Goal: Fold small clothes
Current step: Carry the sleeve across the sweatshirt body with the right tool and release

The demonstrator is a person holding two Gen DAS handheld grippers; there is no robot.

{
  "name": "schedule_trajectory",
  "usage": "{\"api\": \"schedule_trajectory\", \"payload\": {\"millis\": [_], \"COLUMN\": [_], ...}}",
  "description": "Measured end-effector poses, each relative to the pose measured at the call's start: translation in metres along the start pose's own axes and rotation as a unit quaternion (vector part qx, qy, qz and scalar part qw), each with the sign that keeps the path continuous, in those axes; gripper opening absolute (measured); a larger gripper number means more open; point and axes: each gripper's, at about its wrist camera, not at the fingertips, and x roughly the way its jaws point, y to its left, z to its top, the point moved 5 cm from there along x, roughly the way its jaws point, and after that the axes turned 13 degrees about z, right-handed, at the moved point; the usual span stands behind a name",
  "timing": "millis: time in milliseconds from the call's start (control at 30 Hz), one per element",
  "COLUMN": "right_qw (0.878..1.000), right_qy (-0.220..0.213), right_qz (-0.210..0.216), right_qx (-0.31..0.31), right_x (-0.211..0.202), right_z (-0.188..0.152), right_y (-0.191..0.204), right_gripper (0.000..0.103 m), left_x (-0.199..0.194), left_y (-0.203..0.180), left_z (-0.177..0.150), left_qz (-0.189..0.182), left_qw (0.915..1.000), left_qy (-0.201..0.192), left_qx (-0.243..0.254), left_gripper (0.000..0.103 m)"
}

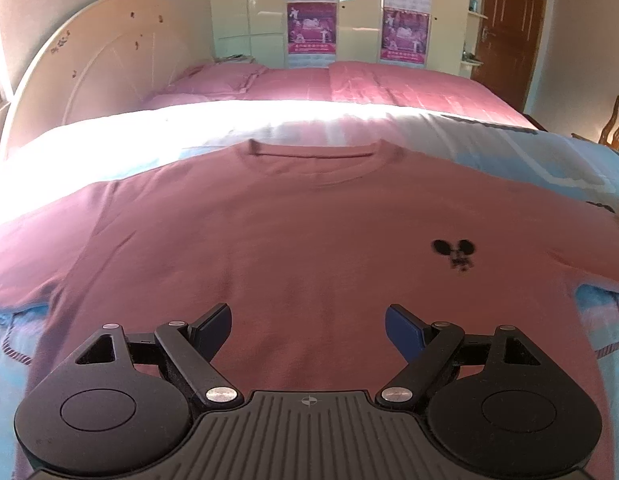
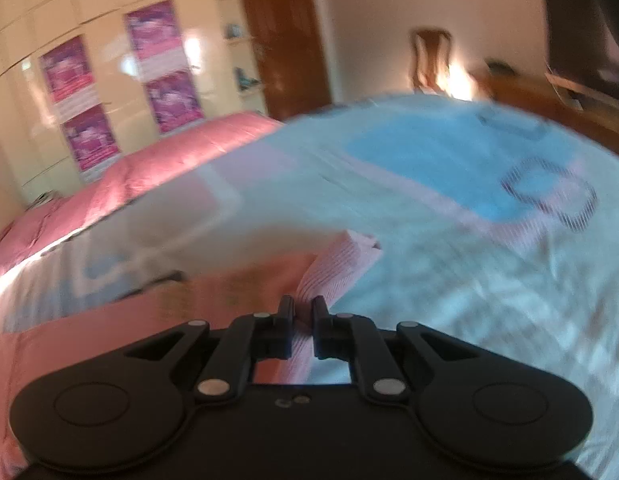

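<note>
A pink T-shirt lies spread flat, front up, on a pale blue bedsheet covering the bed. The left gripper hovers over the shirt's lower part, jaws wide apart and holding nothing. The right gripper is clamped on the ribbed cuff of a sleeve.

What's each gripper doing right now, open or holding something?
Left gripper: open, empty, above the pink T-shirt.
Right gripper: closed on a sleeve cuff of the shirt.
</note>
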Motion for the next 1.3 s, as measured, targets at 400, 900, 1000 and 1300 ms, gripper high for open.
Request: {"api": "schedule_trajectory", "payload": {"millis": [400,900,1000,1300], "right_qw": [0.980,0.907,0.904,0.967], "right_qy": [0.015,0.166,0.148,0.068], "right_qz": [0.136,0.260,0.281,0.157], "right_qx": [-0.146,-0.286,-0.286,-0.190], "right_x": [-0.010,0.019,0.004,-0.029], "right_z": [-0.019,-0.179,-0.178,-0.115], "right_y": [0.216,0.421,0.420,0.320], "right_gripper": [0.008,0.027,0.039,0.013], "left_x": [0.042,0.068,0.073,0.107], "left_y": [0.074,0.121,0.105,-0.001], "left_z": [0.008,0.013,0.017,0.036], "left_qz": [-0.022,-0.081,-0.112,-0.220], "left_qw": [0.9990,0.9943,0.9912,0.9729], "left_qy": [0.005,0.003,0.006,0.043], "left_qx": [-0.040,-0.069,-0.070,-0.056], "left_gripper": [0.083,0.083,0.083,0.057]}}
